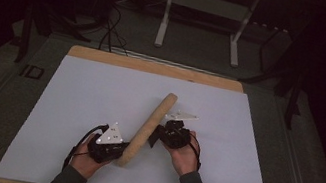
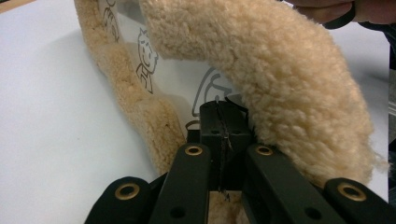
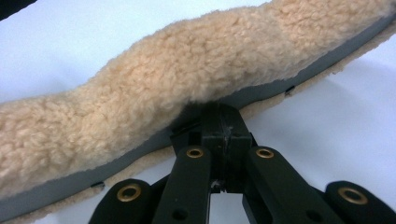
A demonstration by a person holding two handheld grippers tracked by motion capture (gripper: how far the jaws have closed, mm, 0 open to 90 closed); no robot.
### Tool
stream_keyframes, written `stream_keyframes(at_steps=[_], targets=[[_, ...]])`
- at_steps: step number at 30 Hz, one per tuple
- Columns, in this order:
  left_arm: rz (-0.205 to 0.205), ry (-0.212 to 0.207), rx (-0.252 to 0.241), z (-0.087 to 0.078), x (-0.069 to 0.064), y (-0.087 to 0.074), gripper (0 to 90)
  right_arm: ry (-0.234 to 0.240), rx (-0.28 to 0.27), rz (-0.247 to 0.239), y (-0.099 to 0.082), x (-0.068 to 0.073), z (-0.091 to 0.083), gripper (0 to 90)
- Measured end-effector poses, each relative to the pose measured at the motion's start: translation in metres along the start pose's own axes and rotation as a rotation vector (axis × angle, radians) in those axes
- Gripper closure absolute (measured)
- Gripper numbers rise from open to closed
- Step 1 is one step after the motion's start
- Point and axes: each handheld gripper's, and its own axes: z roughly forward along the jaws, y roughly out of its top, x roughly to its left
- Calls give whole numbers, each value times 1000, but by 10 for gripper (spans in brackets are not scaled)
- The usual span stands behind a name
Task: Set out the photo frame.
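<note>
Fleece, tan and curly, covers the long folded pad (image 1: 149,128) you hold slanting across the white table sheet (image 1: 67,105), its near end by your left hand and its far end pointing away toward the wooden table edge (image 1: 155,66). Your left gripper (image 2: 219,116) is clamped on the printed inner lining at the near end, while your right gripper (image 3: 219,122) is pinched shut on the grey edge strip midway along. Two grips on opposite sides likely let you keep the folded layers together or spread them apart.
</note>
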Motion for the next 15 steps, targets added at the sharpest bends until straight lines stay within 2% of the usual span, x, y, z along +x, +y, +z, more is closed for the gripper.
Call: stream_keyframes(at_steps=[15], targets=[[7,-21,3,6,-6,2,900,6,9,-10,1,3,2,900]])
